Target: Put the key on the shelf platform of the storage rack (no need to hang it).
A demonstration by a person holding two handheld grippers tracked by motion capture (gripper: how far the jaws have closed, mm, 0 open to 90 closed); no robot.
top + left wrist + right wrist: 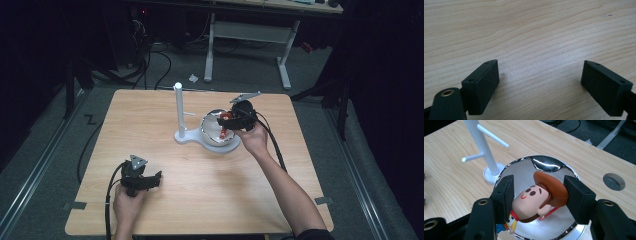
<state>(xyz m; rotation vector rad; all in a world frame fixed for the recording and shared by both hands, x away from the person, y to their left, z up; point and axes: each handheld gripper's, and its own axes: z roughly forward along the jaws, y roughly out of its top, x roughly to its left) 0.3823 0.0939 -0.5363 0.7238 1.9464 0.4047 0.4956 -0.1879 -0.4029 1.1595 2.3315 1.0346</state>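
Right gripper view, white peg stand (482,147) beside bowl (544,163)

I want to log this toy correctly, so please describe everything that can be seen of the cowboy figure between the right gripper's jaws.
The cowboy figure is a small toy of smooth, matte plastic or rubber. It has a big peach head with dot eyes, a small red mouth, a brown hat, a red collar and yellow and blue clothes below. It lies tilted, its hat against the right gripper's one jaw and its face against the other. It is held over the shiny metal bowl; whether it touches the bowl cannot be told.
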